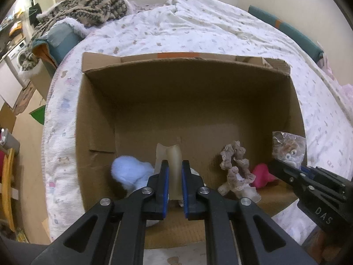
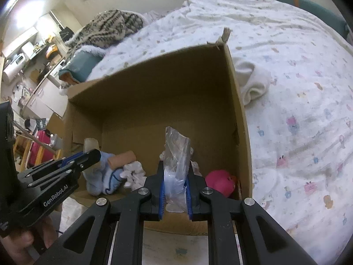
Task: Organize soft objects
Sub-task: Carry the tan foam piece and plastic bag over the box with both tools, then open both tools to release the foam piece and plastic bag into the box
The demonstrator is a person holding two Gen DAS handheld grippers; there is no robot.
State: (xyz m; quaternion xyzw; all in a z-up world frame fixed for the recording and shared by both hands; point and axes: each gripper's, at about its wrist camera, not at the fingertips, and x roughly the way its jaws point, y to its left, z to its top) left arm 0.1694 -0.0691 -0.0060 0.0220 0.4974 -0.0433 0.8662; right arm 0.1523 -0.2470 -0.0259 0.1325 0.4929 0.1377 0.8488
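Observation:
An open cardboard box lies on the bed; it also shows in the right wrist view. My left gripper is shut on a translucent beige soft piece over the box's near edge. My right gripper is shut on a clear plastic bag with a small toy, which also shows in the left wrist view. Inside the box lie a light blue plush, a frilly beige piece and a pink soft toy; the pink toy shows in the right wrist view.
The bed has a white patterned quilt. A white rolled cloth lies on it right of the box. A knitted blanket is piled at the far left. Furniture and clutter stand on the floor to the left.

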